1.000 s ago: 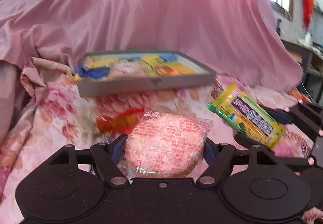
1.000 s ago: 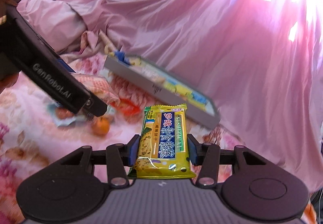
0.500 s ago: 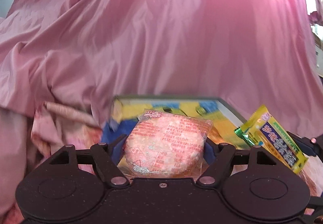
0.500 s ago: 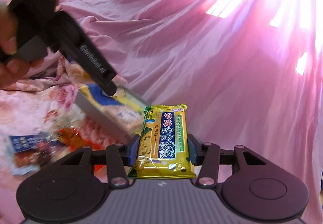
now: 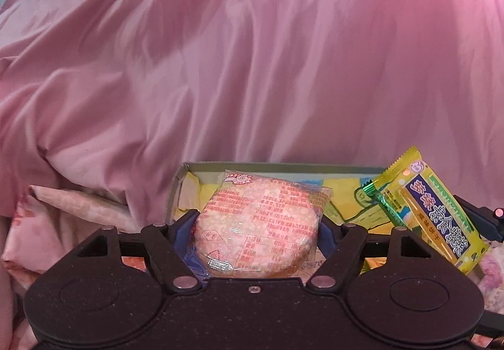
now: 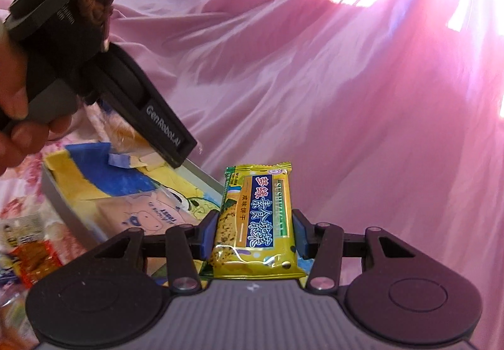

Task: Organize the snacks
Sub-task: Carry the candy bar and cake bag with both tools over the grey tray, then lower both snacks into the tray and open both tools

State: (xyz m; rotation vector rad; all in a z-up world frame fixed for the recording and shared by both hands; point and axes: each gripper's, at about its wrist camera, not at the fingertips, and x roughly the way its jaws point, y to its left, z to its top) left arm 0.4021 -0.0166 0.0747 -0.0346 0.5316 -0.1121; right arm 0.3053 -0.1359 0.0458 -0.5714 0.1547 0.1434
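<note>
Left tool (image 5: pixel 256 225) pinches my round pink cake pack (image 5: pixel 256 224) and right tool (image 6: pixel 254 235) pinches the yellow biscuit pack (image 6: pixel 256 217), both above the grey tray (image 6: pixel 55 192), so neither is placed yet and loose snacks (image 6: pixel 34 255) remain on the bed.

Pink draped sheet (image 5: pixel 252 66); floral bedspread (image 5: pixel 63 217).

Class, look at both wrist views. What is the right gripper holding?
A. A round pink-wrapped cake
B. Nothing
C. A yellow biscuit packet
C: the right gripper is clamped on the yellow biscuit packet, above the grey tray.
</note>
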